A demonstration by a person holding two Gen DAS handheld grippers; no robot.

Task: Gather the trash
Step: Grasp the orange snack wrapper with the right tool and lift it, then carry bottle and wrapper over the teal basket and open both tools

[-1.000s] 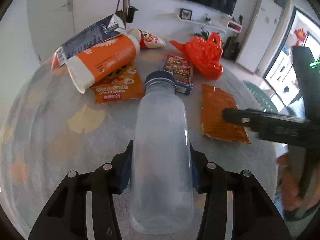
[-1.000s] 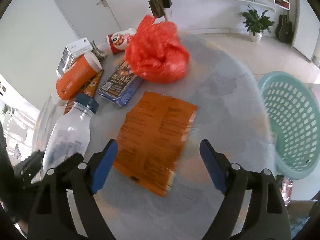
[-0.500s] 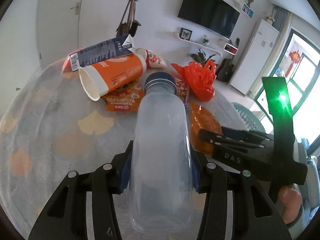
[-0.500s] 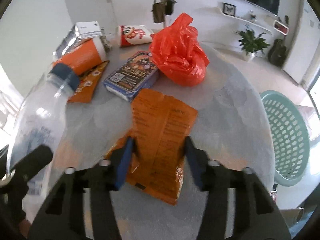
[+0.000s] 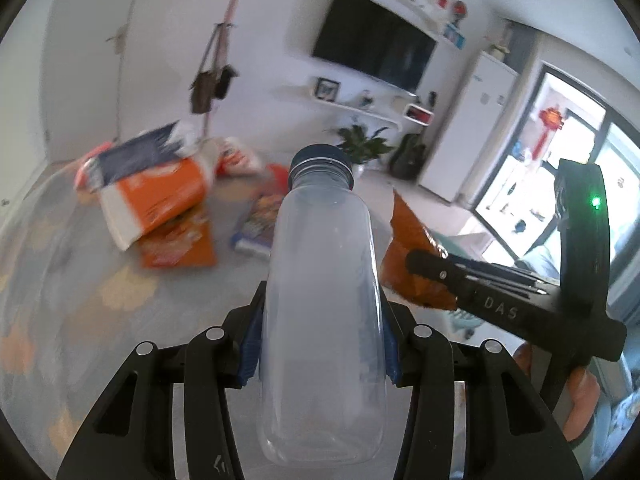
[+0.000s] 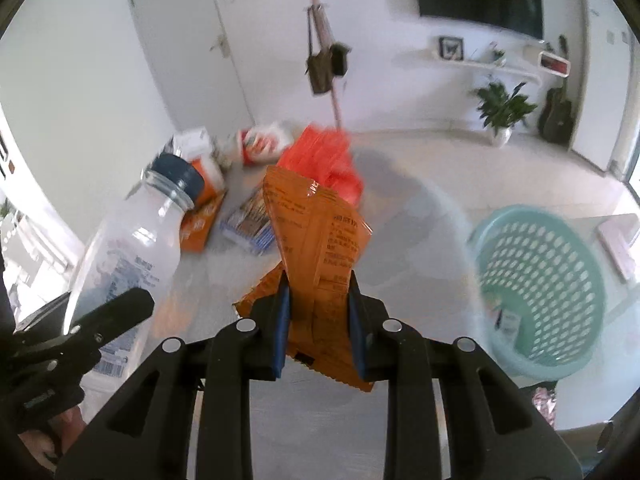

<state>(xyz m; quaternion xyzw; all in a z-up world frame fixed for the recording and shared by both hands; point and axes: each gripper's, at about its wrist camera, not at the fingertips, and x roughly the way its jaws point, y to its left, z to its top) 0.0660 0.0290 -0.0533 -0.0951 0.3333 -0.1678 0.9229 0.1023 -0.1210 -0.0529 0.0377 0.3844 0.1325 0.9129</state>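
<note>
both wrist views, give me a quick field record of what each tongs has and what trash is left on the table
left tongs: shut on clear plastic bottle, blue cap pointing away
right tongs: jaws have just been closing, pads now press the orange wrapper, lifted off the table
left on table: orange cup, orange snack packet, blue box, red plastic bag
bin: green basket beside the table

Round grey table [image 6: 404, 216] carrying orange cup [image 5: 156, 200], snack packet [image 5: 180, 244], blue box [image 5: 256, 228], red bag [image 6: 324, 160]
</note>
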